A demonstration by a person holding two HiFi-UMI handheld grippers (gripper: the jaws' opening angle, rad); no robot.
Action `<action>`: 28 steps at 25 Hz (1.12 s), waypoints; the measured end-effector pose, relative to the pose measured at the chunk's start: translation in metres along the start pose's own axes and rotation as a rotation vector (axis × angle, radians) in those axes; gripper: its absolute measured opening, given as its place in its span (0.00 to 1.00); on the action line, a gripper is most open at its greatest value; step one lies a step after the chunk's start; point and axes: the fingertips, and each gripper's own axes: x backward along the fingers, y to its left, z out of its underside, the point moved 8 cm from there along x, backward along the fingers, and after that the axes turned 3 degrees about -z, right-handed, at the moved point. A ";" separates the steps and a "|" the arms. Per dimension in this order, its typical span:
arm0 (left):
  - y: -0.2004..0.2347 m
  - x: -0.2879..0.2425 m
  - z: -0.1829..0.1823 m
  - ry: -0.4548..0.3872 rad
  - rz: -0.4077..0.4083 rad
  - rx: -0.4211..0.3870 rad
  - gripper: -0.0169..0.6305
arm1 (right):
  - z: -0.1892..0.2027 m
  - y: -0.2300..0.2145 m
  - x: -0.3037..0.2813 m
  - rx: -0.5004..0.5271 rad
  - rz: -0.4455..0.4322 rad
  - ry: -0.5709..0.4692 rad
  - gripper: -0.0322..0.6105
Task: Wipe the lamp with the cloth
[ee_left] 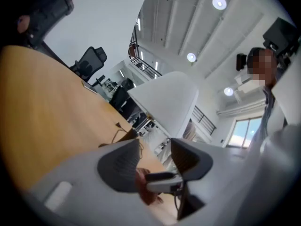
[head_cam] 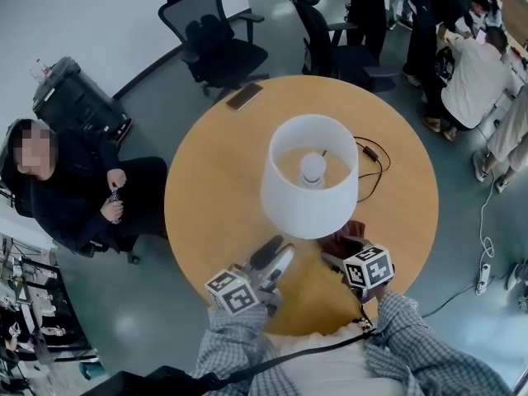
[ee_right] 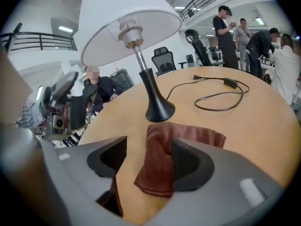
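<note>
The lamp has a white shade point(head_cam: 309, 176) point(ee_right: 122, 18) point(ee_left: 167, 100) on a thin stem and a black base point(ee_right: 159, 109), and it stands upright in the middle of the round wooden table point(head_cam: 214, 180). A brown cloth point(ee_right: 162, 159) point(head_cam: 345, 239) lies crumpled on the table just in front of the base. My right gripper point(ee_right: 149, 157) point(head_cam: 338, 256) is open around the cloth, which rests against the right jaw and stays clear of the left one. My left gripper point(ee_left: 155, 157) point(head_cam: 274, 258) is open and empty at the near left of the lamp, pointing toward the shade.
The lamp's black cord point(ee_right: 221, 95) point(head_cam: 375, 159) loops over the table to the right. A phone point(head_cam: 244, 96) lies at the table's far edge. A person point(head_cam: 74, 192) sits at the left, office chairs point(head_cam: 214, 44) stand behind, and several people point(head_cam: 462, 64) are at the far right.
</note>
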 end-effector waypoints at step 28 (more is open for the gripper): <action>0.005 0.006 0.076 0.332 -0.182 -0.269 0.03 | 0.012 0.039 0.029 -0.031 0.026 -0.161 0.06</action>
